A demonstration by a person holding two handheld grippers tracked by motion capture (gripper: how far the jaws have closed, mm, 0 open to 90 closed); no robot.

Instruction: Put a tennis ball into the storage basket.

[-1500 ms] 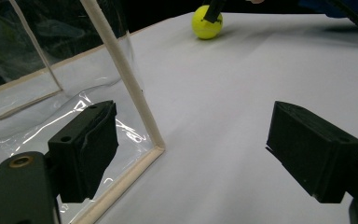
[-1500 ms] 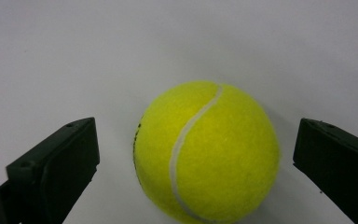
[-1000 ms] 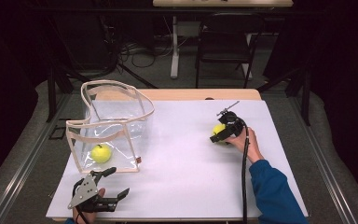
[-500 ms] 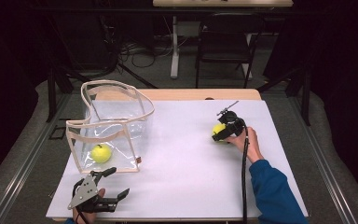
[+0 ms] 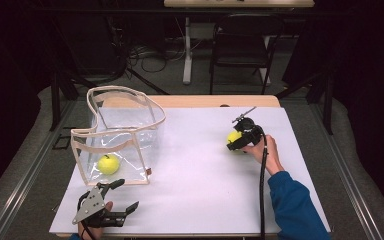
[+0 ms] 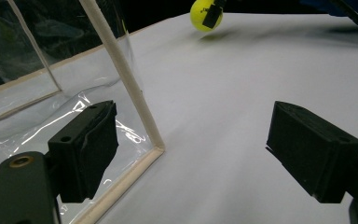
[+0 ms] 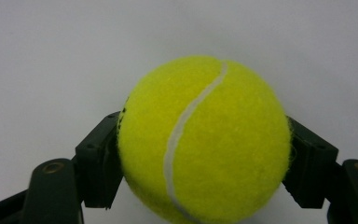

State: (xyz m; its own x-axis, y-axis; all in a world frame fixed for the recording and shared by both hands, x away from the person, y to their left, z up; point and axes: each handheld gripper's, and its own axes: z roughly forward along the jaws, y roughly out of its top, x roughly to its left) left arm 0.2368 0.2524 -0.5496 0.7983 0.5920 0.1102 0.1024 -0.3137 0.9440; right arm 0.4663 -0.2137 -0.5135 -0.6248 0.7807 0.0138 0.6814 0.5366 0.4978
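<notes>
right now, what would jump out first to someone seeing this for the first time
The bright yellow tennis ball clamped between the right gripper jaws, on the right of the white table. Then the clear bag with cream trim standing on the left, a second yellow ball inside it, and the left gripper open just in front of it.

The white surface lies bare between the clear plastic bag with cream trim at its left and the right gripper, so a gripper could cross there freely. The bag's upright walls block the left side; its top stands open. The left gripper sits just beside the bag's near corner.
</notes>
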